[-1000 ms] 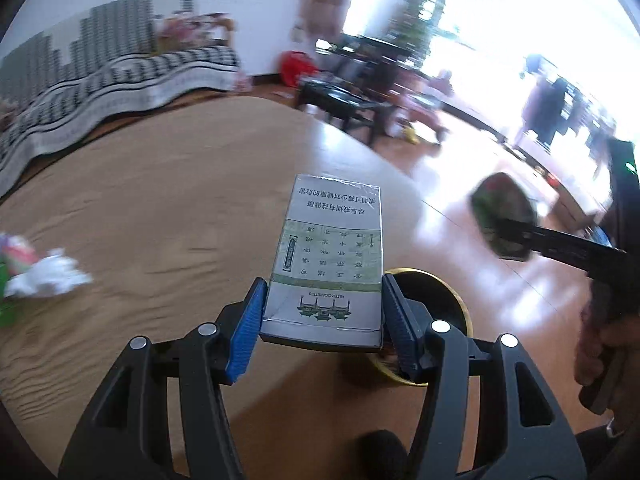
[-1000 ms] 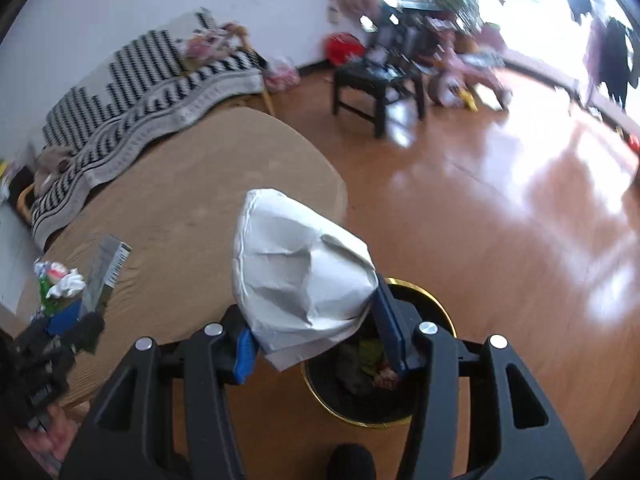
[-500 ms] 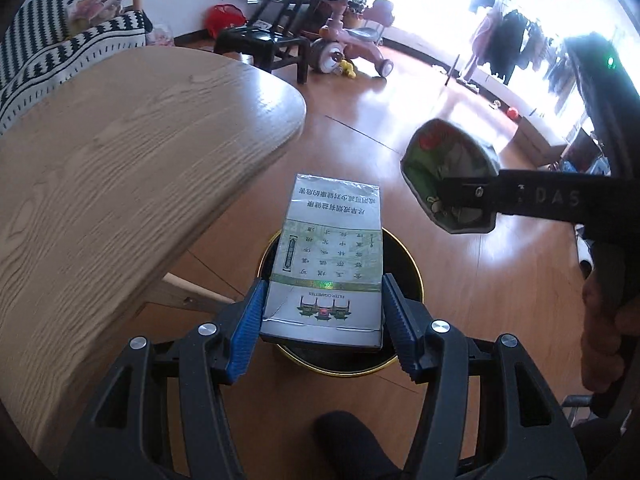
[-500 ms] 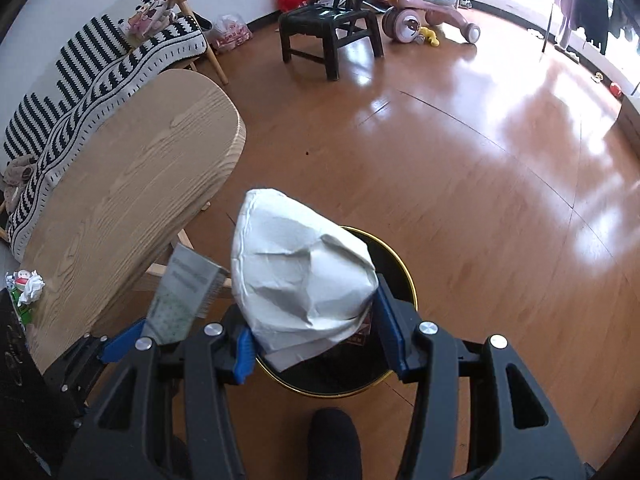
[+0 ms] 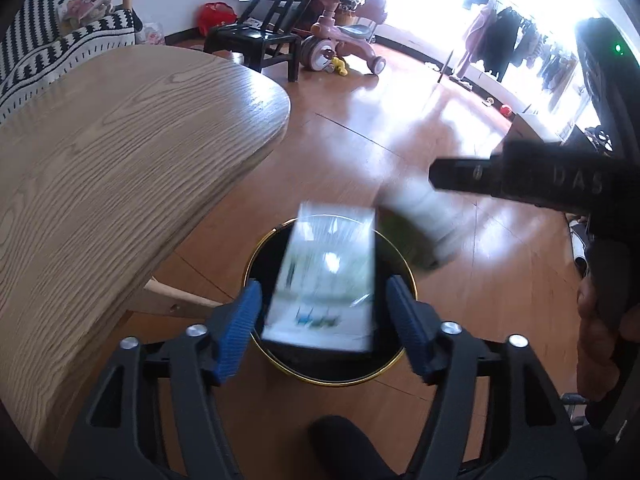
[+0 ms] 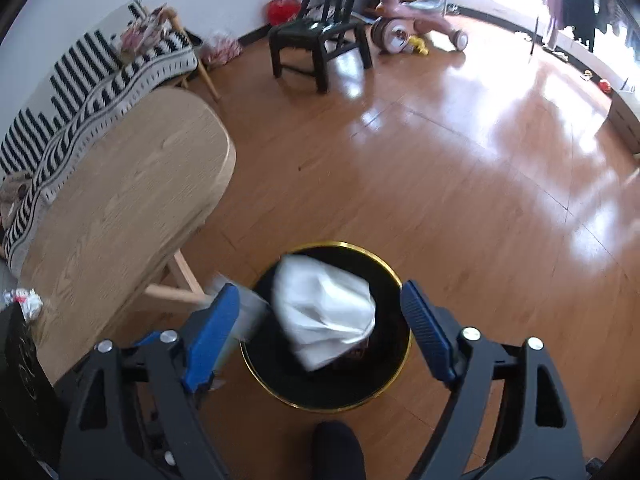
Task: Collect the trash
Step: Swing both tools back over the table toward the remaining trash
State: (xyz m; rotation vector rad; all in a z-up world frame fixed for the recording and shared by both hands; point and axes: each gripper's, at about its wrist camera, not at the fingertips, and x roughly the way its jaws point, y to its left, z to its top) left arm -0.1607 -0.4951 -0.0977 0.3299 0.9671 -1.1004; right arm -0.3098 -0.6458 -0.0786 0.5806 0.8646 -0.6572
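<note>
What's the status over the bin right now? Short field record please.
left gripper: fingers just opened, apart from the blurred white-and-green printed carton, which is dropping
right gripper: fingers just opened, crumpled white paper bag free between them
bin: round black gold-rimmed wastebasket directly below both
table: light oak tabletop, crumpled wrapper left on it
</note>
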